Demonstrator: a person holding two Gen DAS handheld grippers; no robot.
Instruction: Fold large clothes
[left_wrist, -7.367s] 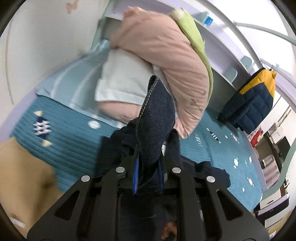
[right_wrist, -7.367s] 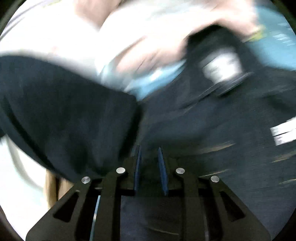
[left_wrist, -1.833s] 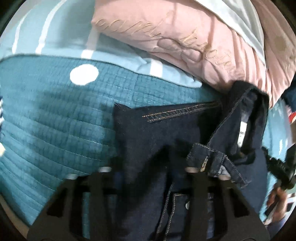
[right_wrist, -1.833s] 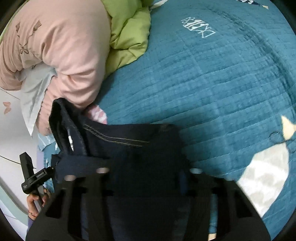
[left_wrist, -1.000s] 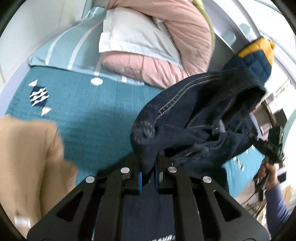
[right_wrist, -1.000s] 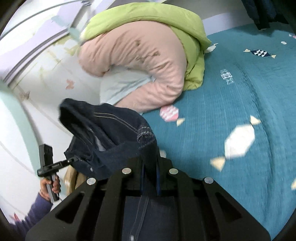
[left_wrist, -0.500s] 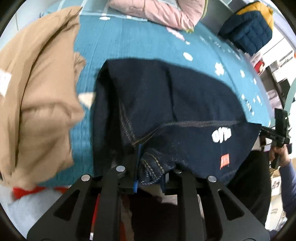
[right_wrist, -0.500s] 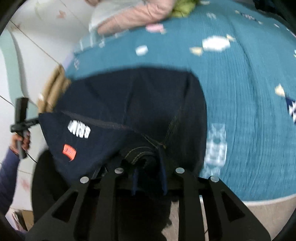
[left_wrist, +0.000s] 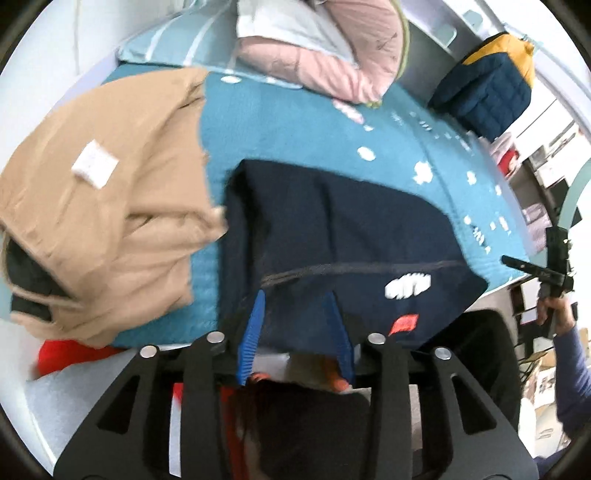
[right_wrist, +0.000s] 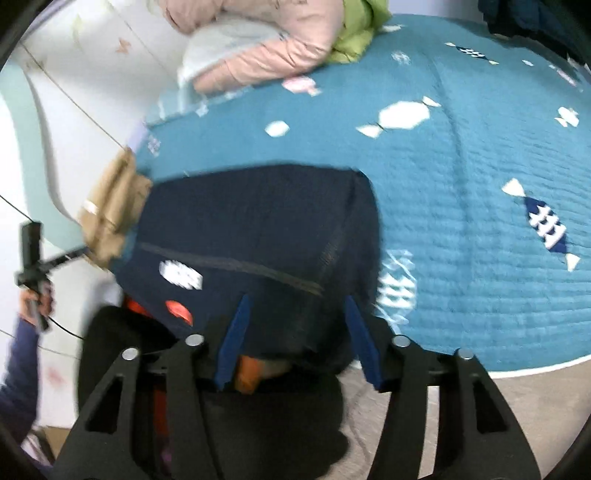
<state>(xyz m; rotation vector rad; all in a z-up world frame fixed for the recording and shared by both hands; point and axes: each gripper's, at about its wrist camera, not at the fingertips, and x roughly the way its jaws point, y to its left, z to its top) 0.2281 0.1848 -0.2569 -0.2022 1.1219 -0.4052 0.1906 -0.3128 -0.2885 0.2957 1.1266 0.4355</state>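
Note:
The dark blue jeans (left_wrist: 332, 236) lie folded into a flat block on the teal quilt (left_wrist: 288, 122), at the bed's near edge, with a white tag and an orange tag on the overhanging part. They also show in the right wrist view (right_wrist: 251, 229). My left gripper (left_wrist: 295, 301) is open, its blue fingers just above the jeans' near edge, holding nothing. My right gripper (right_wrist: 297, 304) is open over the other near corner of the jeans.
A tan garment (left_wrist: 99, 206) is heaped on the bed left of the jeans. Pink and green bedding (left_wrist: 321, 51) lies at the head of the bed. A navy and yellow puffer jacket (left_wrist: 487, 88) hangs beyond. The teal quilt (right_wrist: 461, 184) stretches right.
Both grippers held the jeans' edge half a second ago. Now both have opened and let go, and the jeans rest flat on the bed.

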